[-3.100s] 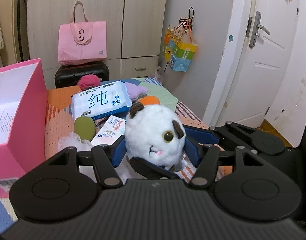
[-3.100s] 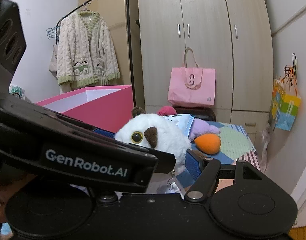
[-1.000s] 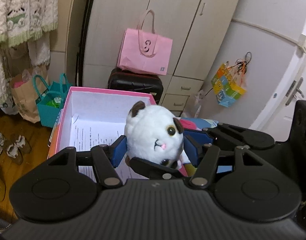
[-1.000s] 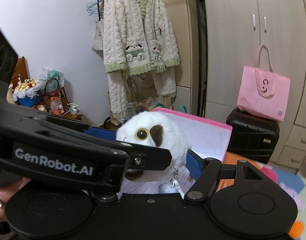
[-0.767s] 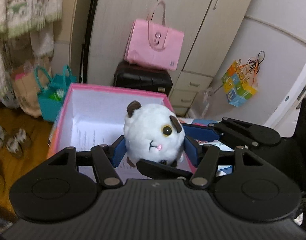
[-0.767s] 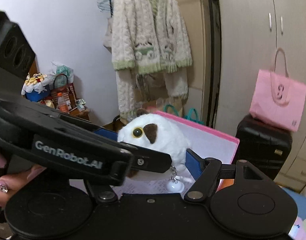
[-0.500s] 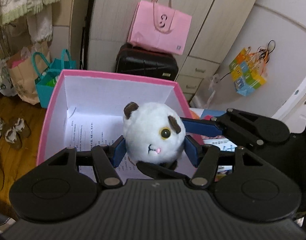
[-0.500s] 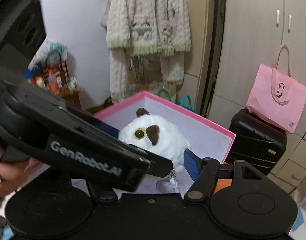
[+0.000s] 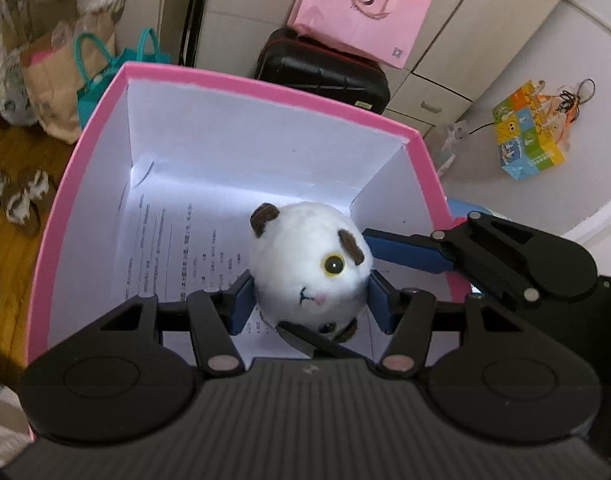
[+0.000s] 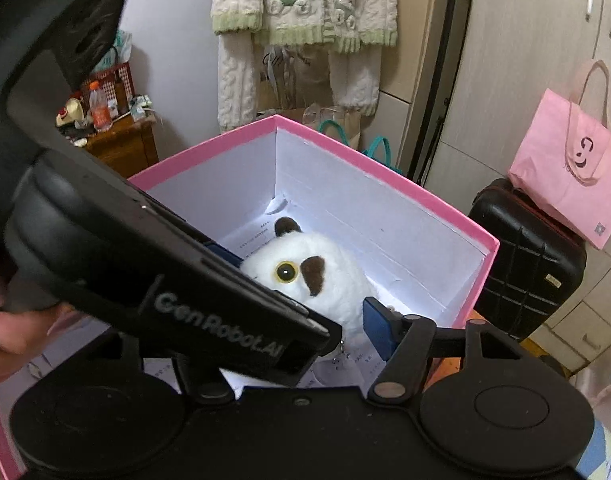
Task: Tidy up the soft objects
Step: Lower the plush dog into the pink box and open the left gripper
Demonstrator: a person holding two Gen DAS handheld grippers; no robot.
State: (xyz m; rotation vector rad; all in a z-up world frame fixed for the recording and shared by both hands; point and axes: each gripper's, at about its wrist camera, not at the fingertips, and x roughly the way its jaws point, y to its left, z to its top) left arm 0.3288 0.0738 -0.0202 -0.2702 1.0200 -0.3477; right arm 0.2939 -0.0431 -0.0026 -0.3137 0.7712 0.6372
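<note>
both grippers have swung the white plush toy (image 9: 309, 268) from over the table down into the pink box (image 9: 265, 84); the left gripper (image 9: 305, 304) and right gripper (image 10: 305, 312) pinch its sides, jaws closing; it hangs just above the printed sheet (image 9: 173, 248), so release looks next

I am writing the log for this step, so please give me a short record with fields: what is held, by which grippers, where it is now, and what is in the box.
held: plush
left gripper: blue pads on both sides of the plush, jaws closing
right gripper: also around the plush, jaws closing; one finger hidden behind the left gripper
plush place: over the open pink box, below its rim; whether it touches the bottom cannot be told
box contents: a printed paper on the bottom
behind box: black case with a pink bag on it
</note>
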